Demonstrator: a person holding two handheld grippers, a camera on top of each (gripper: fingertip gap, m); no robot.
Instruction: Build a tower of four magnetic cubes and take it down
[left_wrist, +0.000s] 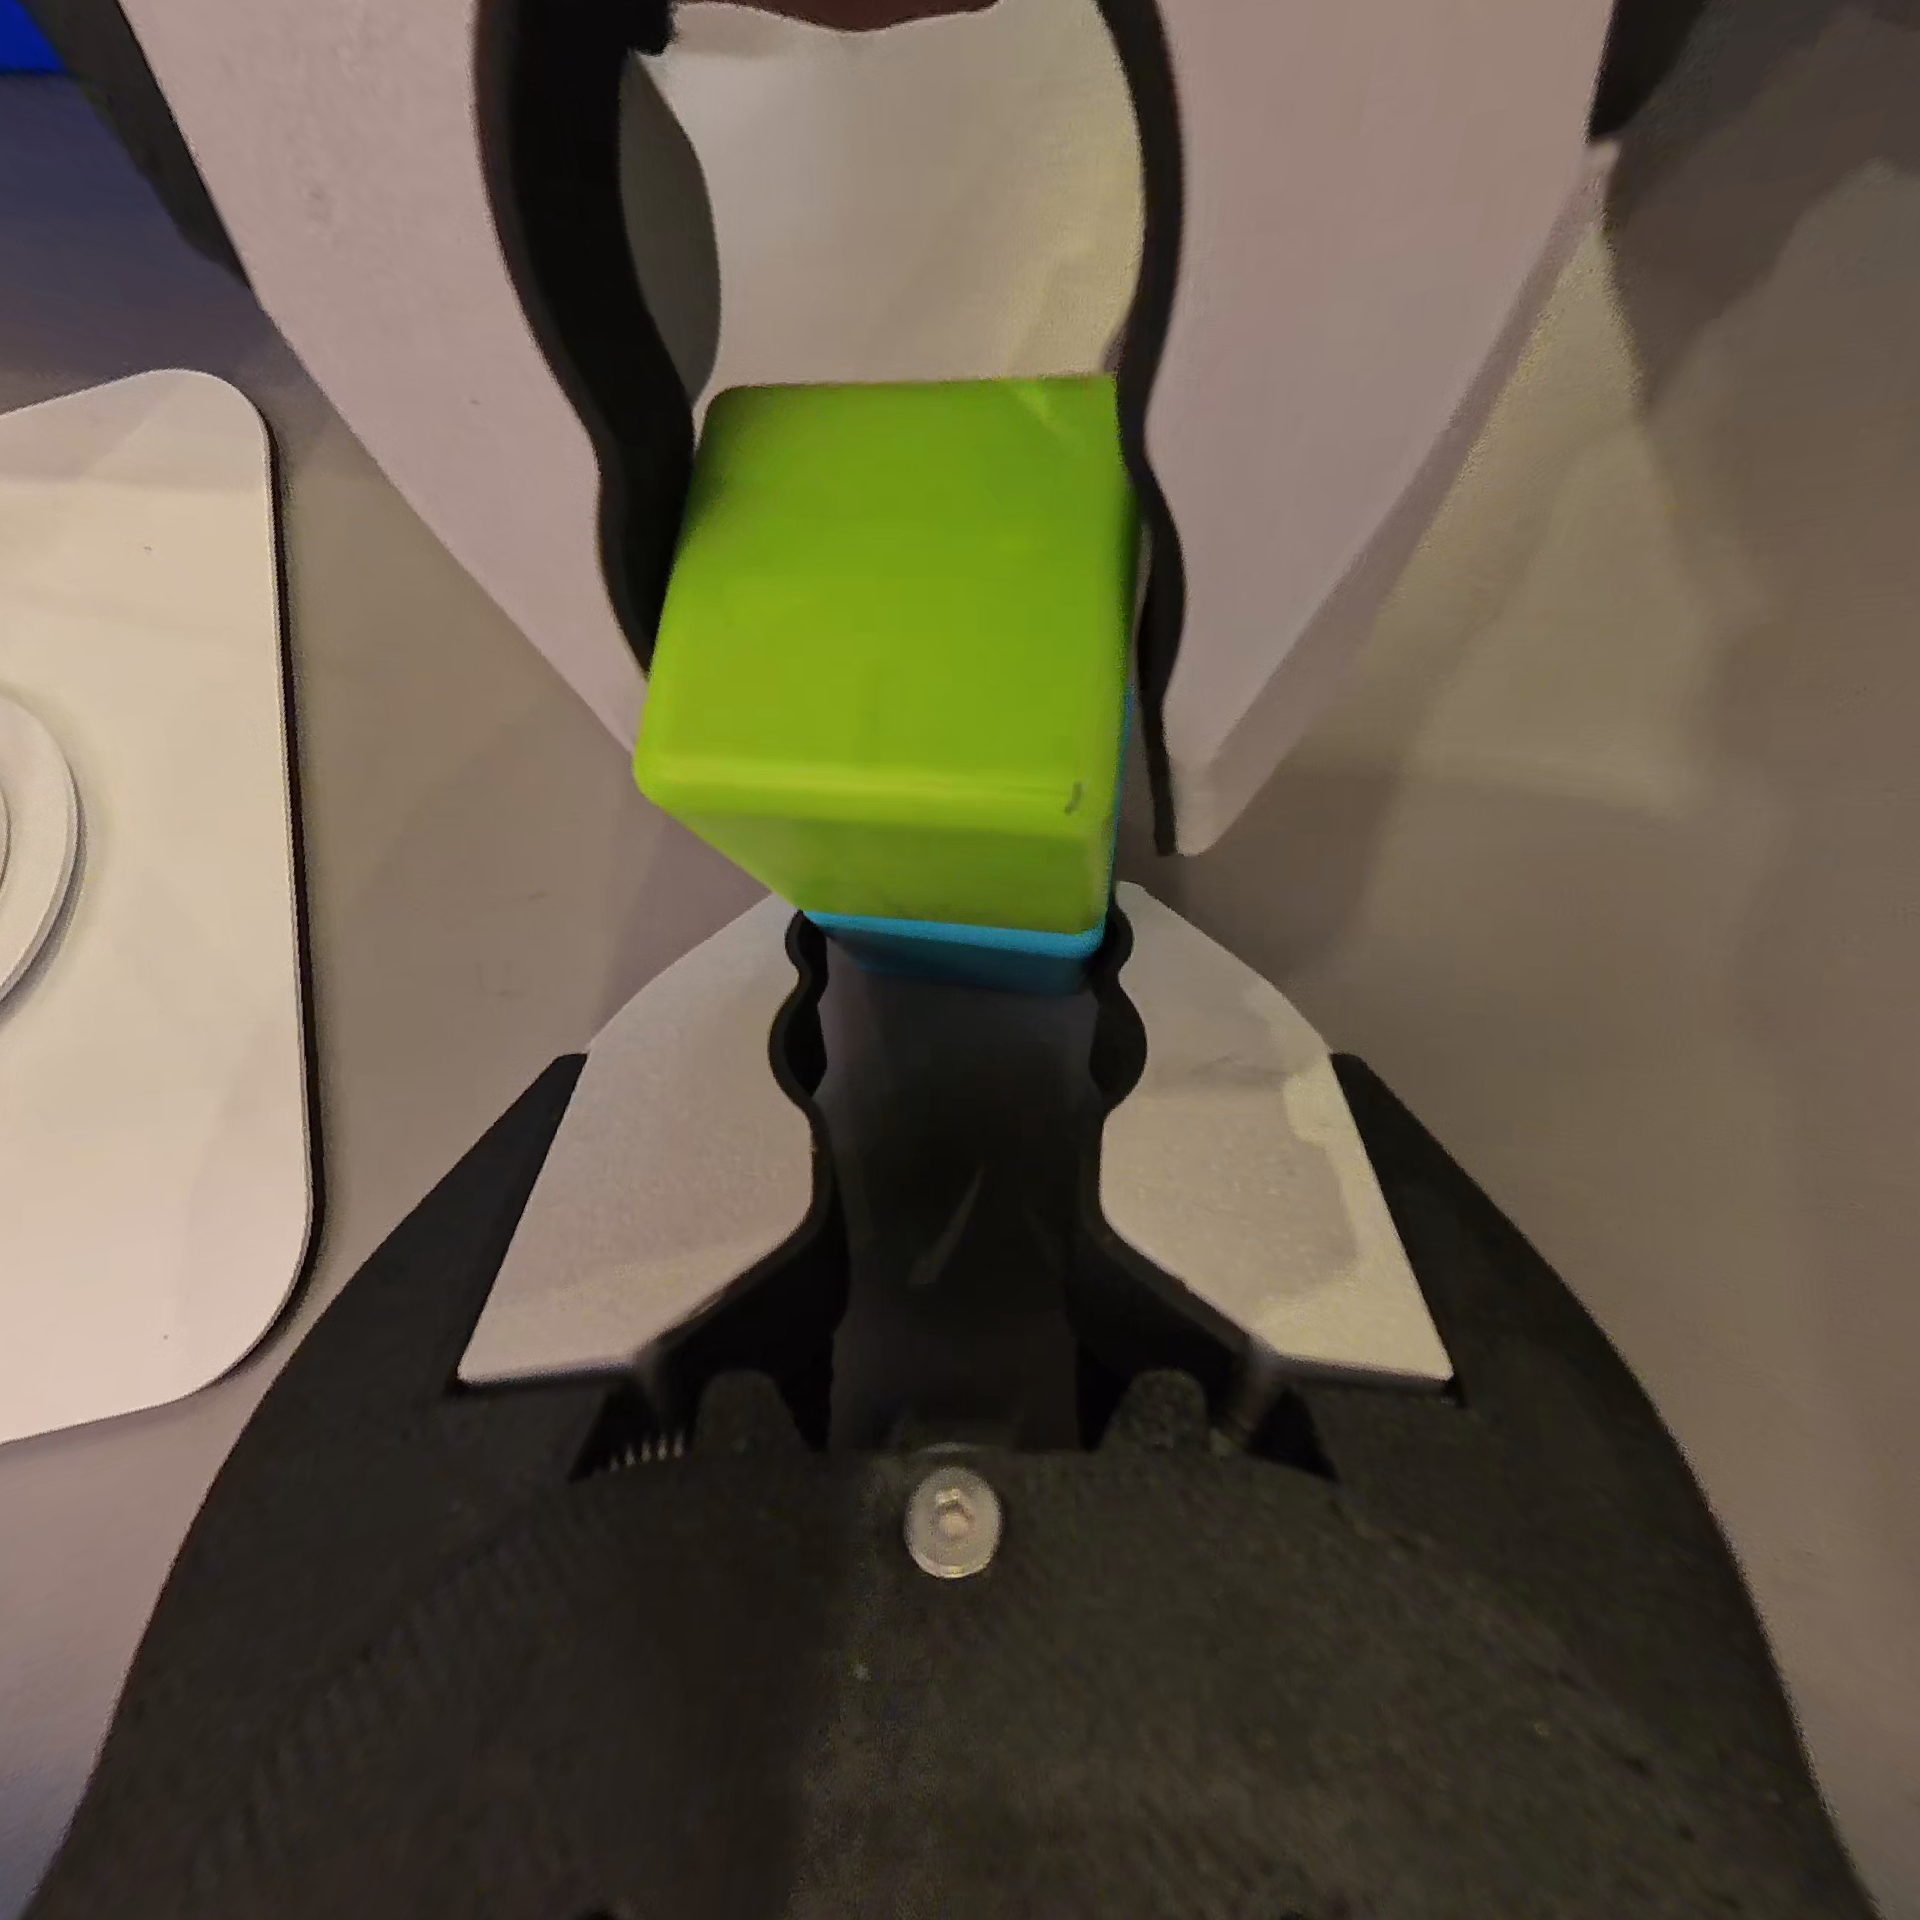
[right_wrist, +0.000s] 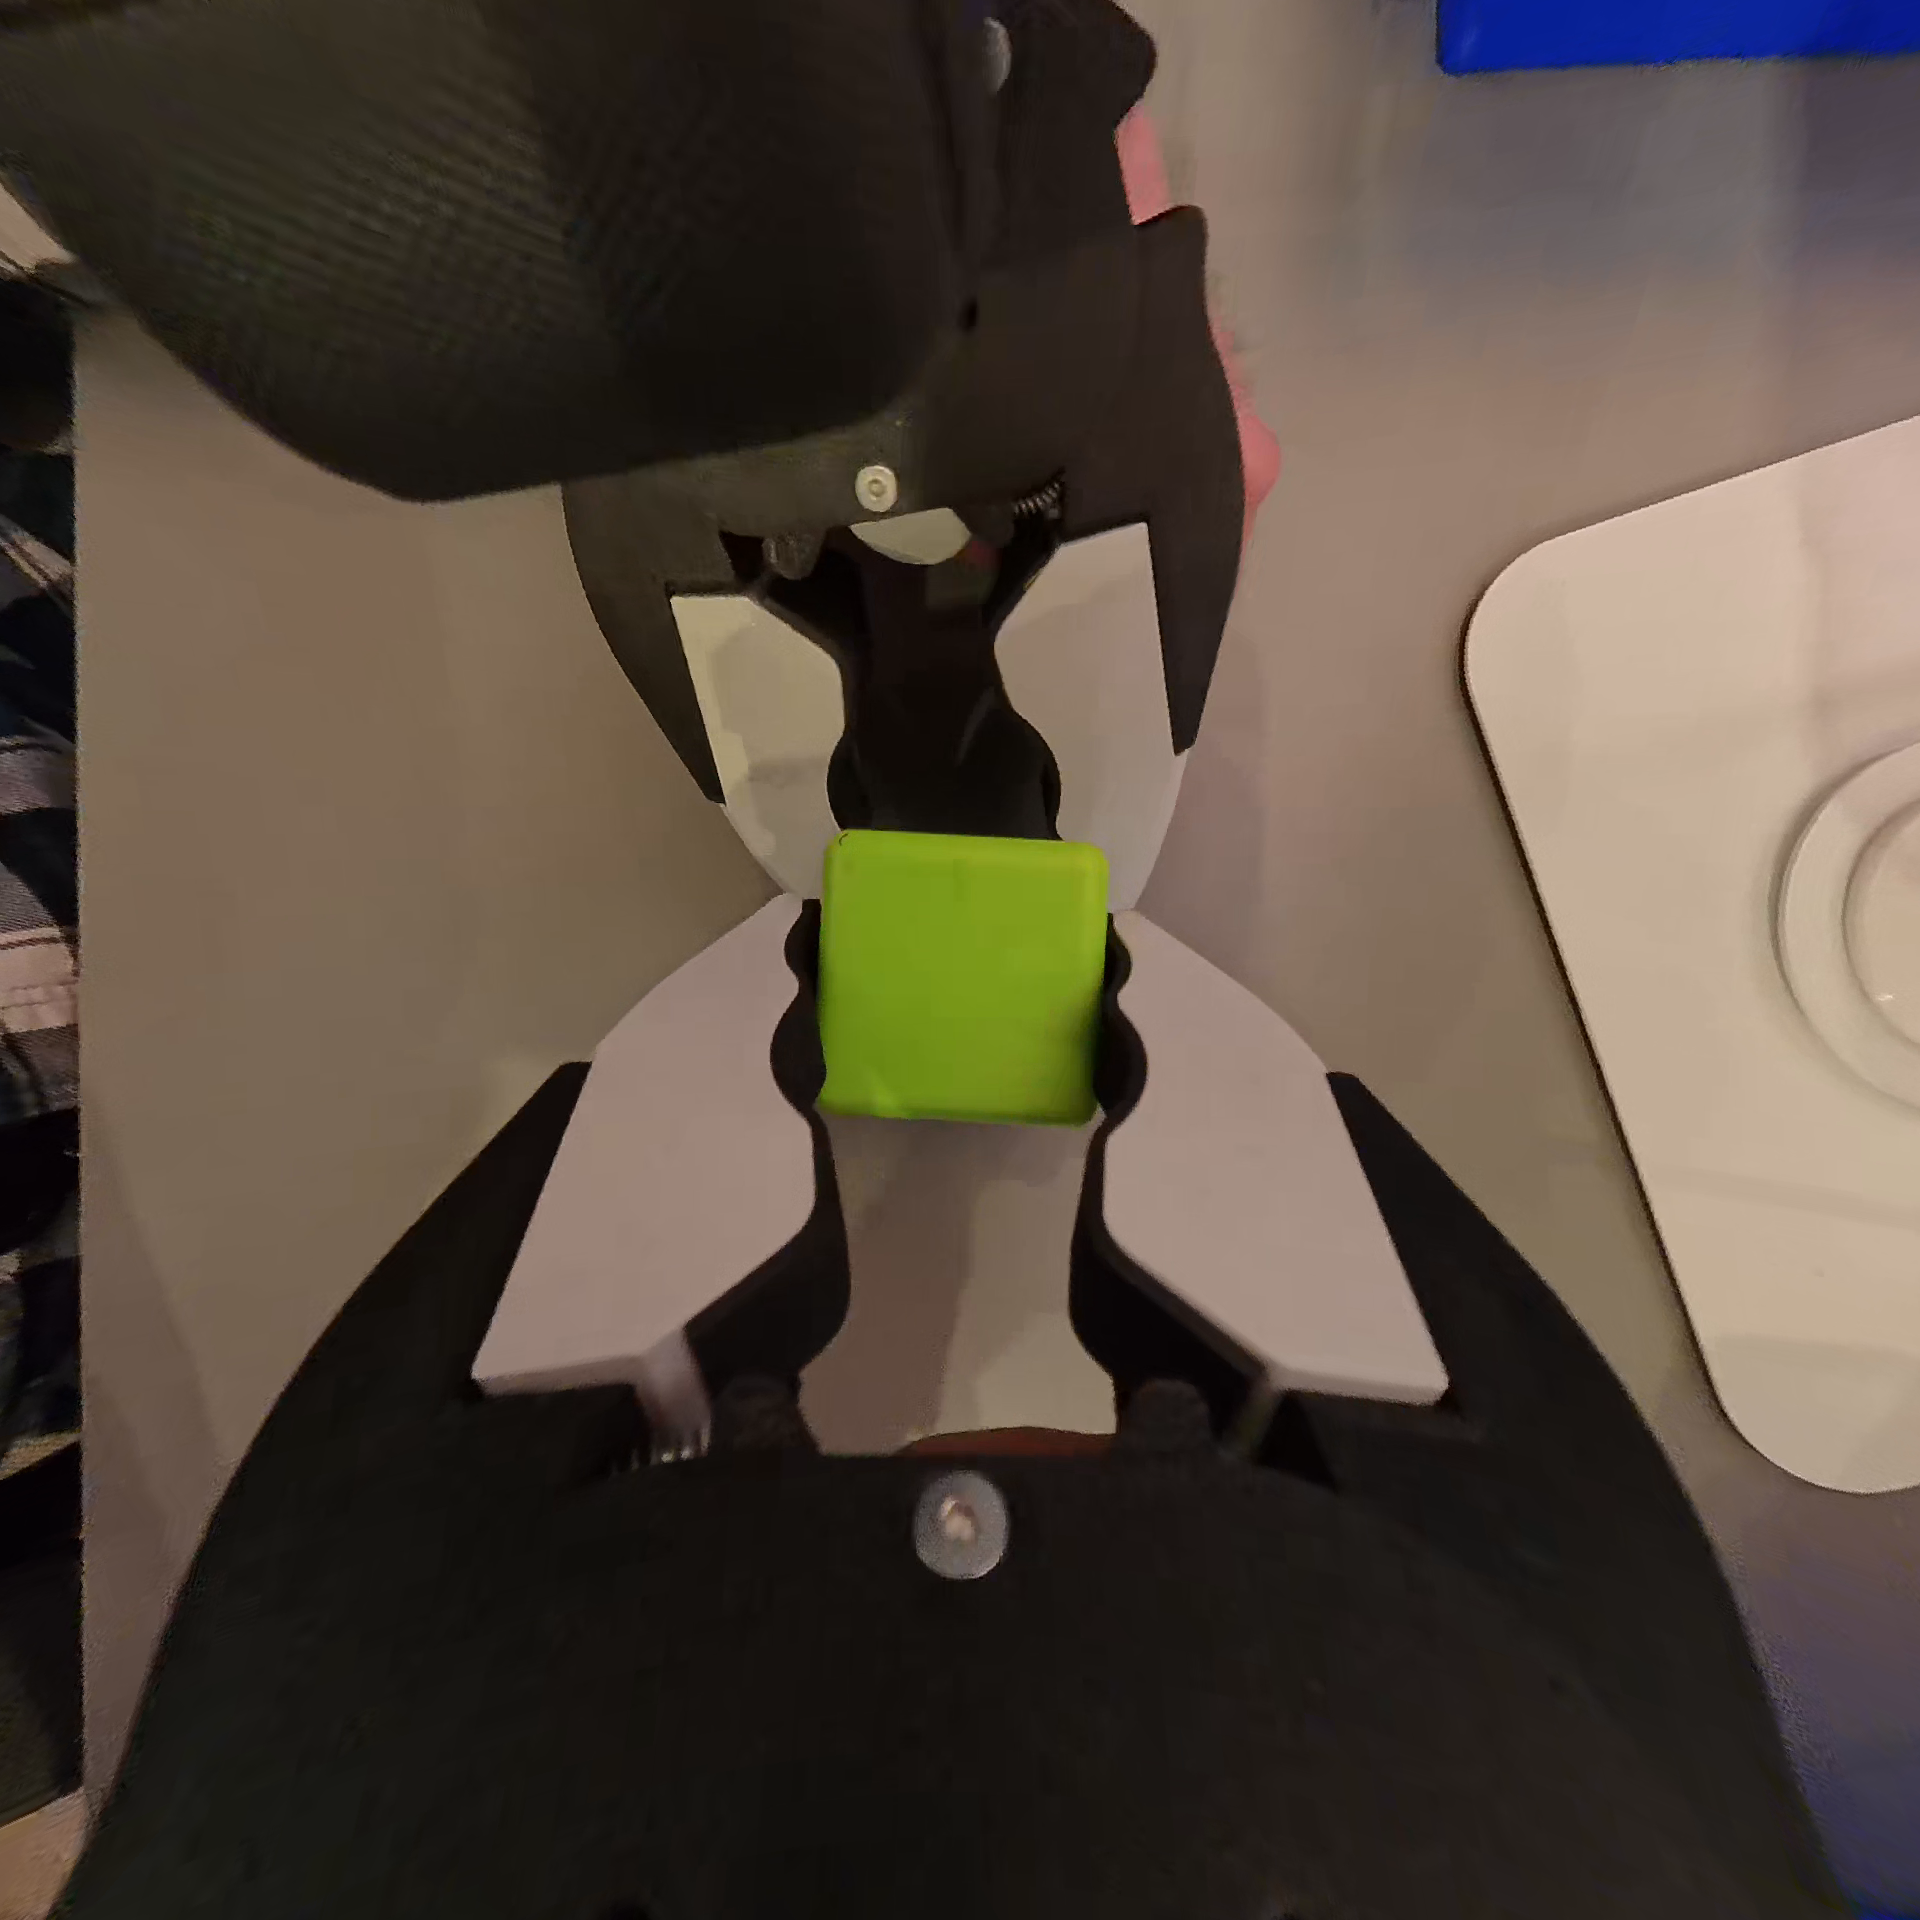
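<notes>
In the left wrist view a green cube (left_wrist: 894, 644) sits on top of a blue cube (left_wrist: 956, 951). My left gripper (left_wrist: 956, 935) is shut on the blue cube at its fingertips. The right gripper comes in from the far side, its white fingers (left_wrist: 416, 312) closed on the green cube's sides. In the right wrist view my right gripper (right_wrist: 961, 920) is shut on the green cube (right_wrist: 961, 977). The left gripper's fingers (right_wrist: 769, 727) reach in under it from the top. The blue cube and anything below it are hidden there.
A white square board with a round raised disc lies on the grey table, at the left in the left wrist view (left_wrist: 135, 831) and at the right in the right wrist view (right_wrist: 1662, 831). A blue object (right_wrist: 1662, 31) sits at the far edge. The tips of one gripper are about 5 cm away from the tips of the other.
</notes>
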